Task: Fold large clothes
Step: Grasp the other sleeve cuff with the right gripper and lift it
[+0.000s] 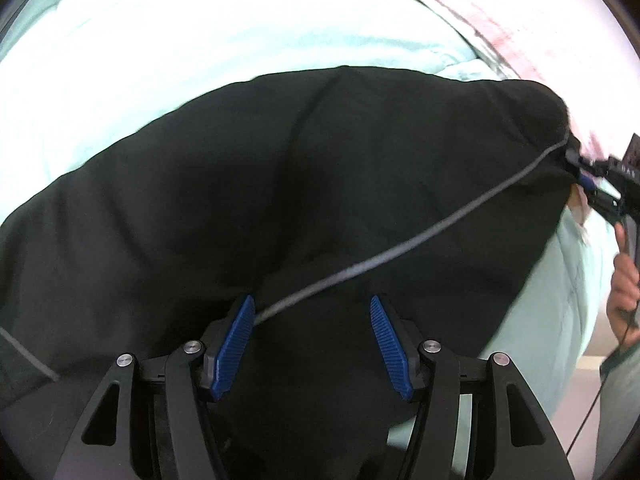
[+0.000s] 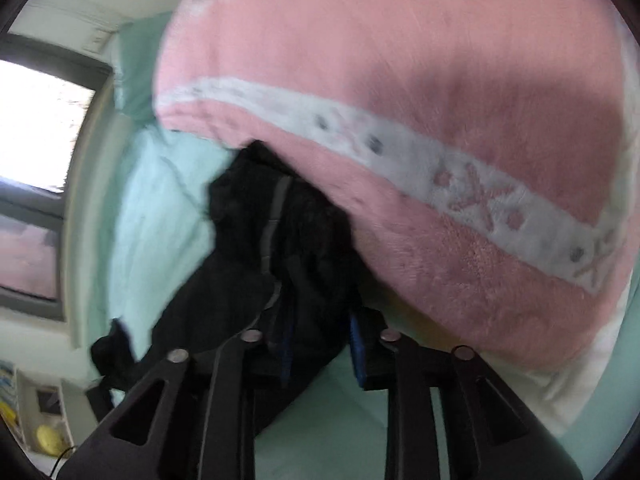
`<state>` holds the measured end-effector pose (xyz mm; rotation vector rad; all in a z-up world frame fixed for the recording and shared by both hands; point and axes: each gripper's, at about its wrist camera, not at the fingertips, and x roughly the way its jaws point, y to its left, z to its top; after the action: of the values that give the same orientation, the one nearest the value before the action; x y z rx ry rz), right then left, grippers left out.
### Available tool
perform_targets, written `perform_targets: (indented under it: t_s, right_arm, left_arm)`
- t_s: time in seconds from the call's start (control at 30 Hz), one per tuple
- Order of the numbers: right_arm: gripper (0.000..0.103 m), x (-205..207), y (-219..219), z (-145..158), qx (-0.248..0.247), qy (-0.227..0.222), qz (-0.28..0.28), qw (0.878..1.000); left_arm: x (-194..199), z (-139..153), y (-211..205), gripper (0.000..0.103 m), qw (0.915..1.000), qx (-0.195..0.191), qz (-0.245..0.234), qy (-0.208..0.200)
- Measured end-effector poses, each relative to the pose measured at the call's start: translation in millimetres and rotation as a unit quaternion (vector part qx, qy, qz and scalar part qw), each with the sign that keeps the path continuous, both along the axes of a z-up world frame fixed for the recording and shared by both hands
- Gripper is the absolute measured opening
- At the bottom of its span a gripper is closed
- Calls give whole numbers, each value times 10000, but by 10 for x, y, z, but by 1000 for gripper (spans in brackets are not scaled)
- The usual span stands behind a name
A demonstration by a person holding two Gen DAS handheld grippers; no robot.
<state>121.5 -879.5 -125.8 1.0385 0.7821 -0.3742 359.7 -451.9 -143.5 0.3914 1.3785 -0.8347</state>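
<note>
Left wrist view: a pale green bed sheet (image 1: 200,40) carries the black fabric garment with grey piping (image 1: 300,168), spread for folding. The left gripper (image 1: 312,344) hovers, jaws apart, empty. Right wrist view: beside a pink fleece blanket (image 2: 420,80), the right gripper (image 2: 320,356) jaws clamp a bunched garment edge, raised for folding over.

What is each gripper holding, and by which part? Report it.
The right gripper holds the black garment by a bunched corner where the grey piping ends. The left gripper is open over the cloth, holding nothing.
</note>
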Motion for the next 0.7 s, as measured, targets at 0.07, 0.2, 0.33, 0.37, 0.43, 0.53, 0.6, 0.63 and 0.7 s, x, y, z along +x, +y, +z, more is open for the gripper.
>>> perform_targets:
  t_s: [0.07, 0.2, 0.33, 0.37, 0.43, 0.53, 0.6, 0.63, 0.7]
  right_arm:
    - [61, 18, -14, 108, -318, 35, 17, 9995]
    - [63, 179, -125, -45, 128, -77, 96, 9998]
    - [52, 423, -74, -236, 336, -19, 28, 9994]
    - [47, 410, -10, -216, 262, -39, 28, 9996]
    - [35, 407, 159, -40, -13, -195, 67, 9998]
    - [34, 442, 442, 233, -210, -499, 191, 9984]
    - [34, 535, 689, 437, -287, -665, 373, 9967]
    - [34, 588, 807, 515, -304, -718, 488, 9958]
    - [34, 747, 1147, 706, -515, -711, 830, 9927]
  left_arm:
    - [-27, 86, 183, 62, 9999, -112, -1, 32]
    - [-94, 179, 518, 62, 9997, -167, 179, -16]
    - [-210, 292, 754, 62, 9984, -349, 439, 94]
    - [-222, 344, 793, 62, 9979, -406, 492, 117]
    - [-255, 454, 919, 62, 9968, -497, 623, 32]
    - [-255, 568, 1143, 62, 9946, -537, 884, -105]
    - [-240, 638, 1373, 62, 9919, -593, 1118, -88]
    - [-201, 684, 1532, 62, 9907, -615, 1208, -66]
    - [-204, 735, 1749, 62, 9868, -648, 1483, -68]
